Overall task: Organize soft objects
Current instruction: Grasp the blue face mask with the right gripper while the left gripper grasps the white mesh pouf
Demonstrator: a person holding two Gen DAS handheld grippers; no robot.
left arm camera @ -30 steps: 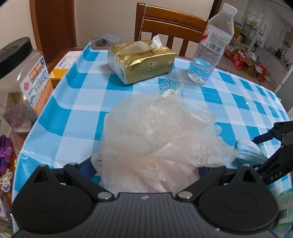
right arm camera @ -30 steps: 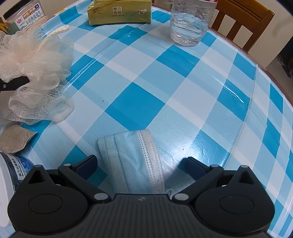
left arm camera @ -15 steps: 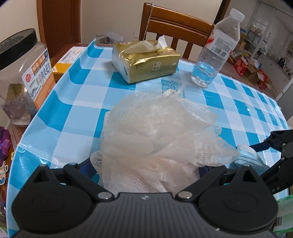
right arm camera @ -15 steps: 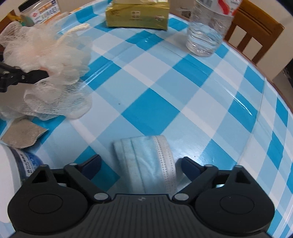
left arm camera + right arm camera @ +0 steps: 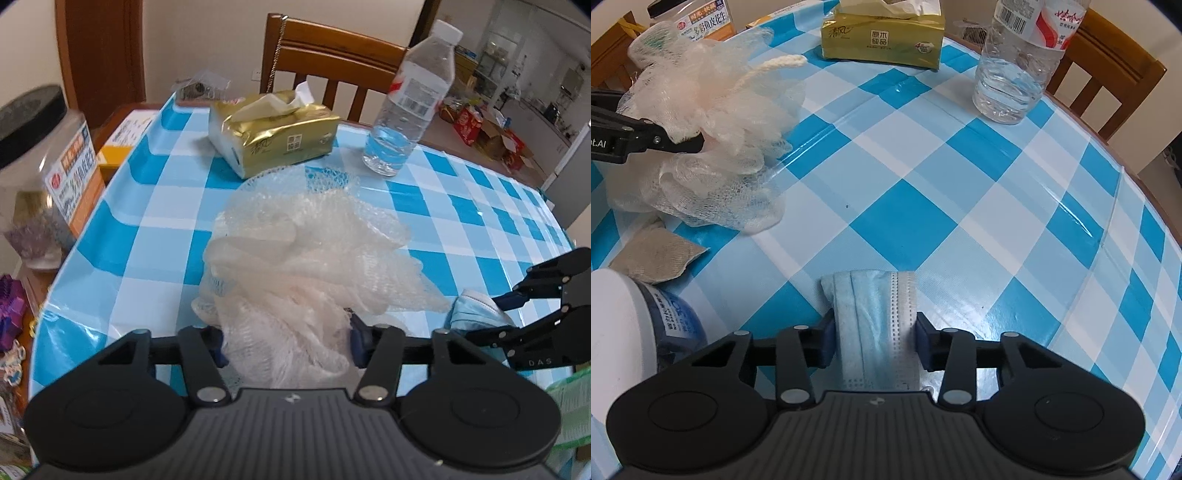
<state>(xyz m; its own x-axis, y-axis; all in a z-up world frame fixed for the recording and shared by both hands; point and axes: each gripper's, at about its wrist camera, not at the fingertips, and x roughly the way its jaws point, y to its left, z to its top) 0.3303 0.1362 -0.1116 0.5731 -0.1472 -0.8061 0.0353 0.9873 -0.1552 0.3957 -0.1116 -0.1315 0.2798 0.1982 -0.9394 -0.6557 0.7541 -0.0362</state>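
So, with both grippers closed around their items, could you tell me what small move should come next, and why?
Probably lift both straight up a little. The left gripper has just been closing on the pale mesh bath pouf, and the right gripper on the folded blue face mask; both items rest on the blue checked tablecloth.

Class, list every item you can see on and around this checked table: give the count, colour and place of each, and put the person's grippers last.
bath pouf: one, pale peach mesh, table's left part
face mask: one, light blue, near edge
tissue pack: one, gold, far side
water bottle: one, clear, red label, far right
burlap pouch: one, tan, beside the pouf
white tub: one, blue label, near left
snack jar: one, clear, black lid, far left
tablecloth: one, blue-white checked
chair: one, brown wood, behind table
left gripper: black, closing on the pouf
right gripper: black, closing on the mask
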